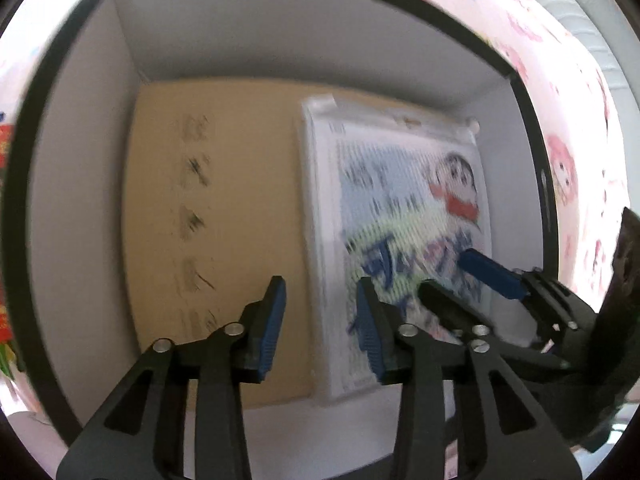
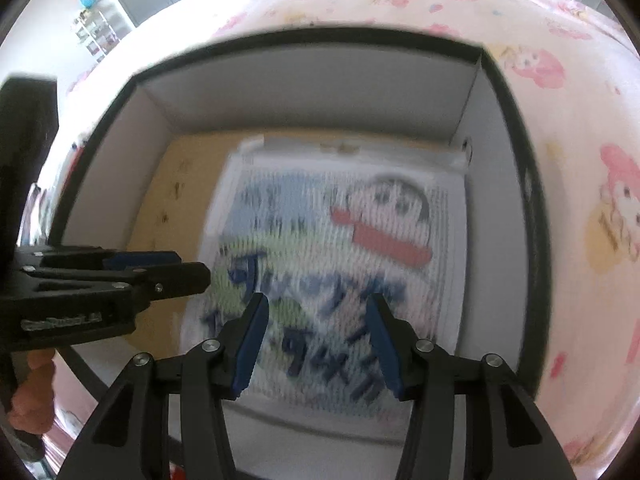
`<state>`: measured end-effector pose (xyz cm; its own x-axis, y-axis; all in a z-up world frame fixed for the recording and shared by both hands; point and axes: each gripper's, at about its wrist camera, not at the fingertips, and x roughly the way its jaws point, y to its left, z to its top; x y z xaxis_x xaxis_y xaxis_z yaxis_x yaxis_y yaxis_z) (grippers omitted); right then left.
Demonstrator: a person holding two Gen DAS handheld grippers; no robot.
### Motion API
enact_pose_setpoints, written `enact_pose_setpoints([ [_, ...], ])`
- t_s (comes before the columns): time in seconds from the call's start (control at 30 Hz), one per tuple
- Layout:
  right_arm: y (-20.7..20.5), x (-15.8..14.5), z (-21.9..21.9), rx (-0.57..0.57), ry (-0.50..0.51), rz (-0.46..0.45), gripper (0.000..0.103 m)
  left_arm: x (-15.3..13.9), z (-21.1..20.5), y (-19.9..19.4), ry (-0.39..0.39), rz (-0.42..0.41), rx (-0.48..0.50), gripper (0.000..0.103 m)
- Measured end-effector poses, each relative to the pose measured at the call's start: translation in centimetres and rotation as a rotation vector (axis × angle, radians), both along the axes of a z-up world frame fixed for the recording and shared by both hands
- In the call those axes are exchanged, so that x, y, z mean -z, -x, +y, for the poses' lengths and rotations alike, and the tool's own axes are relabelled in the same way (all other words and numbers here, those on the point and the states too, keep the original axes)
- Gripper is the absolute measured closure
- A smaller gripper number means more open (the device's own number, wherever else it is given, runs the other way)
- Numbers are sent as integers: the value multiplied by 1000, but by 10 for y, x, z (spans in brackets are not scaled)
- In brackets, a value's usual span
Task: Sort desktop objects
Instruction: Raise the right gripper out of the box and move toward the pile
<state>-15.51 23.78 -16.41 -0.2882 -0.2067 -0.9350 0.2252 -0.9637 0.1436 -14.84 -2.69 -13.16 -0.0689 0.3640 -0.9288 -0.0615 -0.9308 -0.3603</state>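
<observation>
A cartoon pouch is laid flat in the box, its blurred blue writing unreadable. Nothing is held by the half-open left gripper or right gripper.

Your right gripper hovering over black-rimmed box, jaws parted, nothing between pads. Cartoon-printed pouch lying flat on tan cardboard floor. Your left gripper reaching in from left, over pouch's edge.

clear plastic pouch w/ cartoon print: blue lettering, too blurred to read
tan cardboard sheet: dark marks, illegible
</observation>
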Motion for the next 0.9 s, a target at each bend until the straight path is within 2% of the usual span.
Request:
enact_pose_setpoints([
  [0.1,-14,3,-6,-4,-63,38,53,2,-1,-8,-17,-20,6,64],
  [0.13,-14,3,-5,7,-53,31,52,2,-4,-8,-39,-25,2,64],
  [0.2,-13,4,-3,20,-33,22,50,4,-8,-8,-86,-52,-9,57],
  [0.37,-13,4,-4,30,-31,25,45,-1,-12,-15,-31,-24,39,53],
  [0.57,-17,2,-7,37,-41,38,44,-3,-40,-20,-59,-20,19,52],
  [0.67,-21,0,-3,28,-27,47,44,-11,-51,-28,-36,25,33,52],
  [0.73,-38,-3,4,32,-20,54,45,-23,-61,-37,-36,84,32,52],
  [0.8,-47,-11,4,58,-32,79,45,-44,-79,-51,-45,156,5,52],
  [0.9,-63,-33,4,96,-34,124,45,-79,-102,-76,-10,284,-30,48],
])
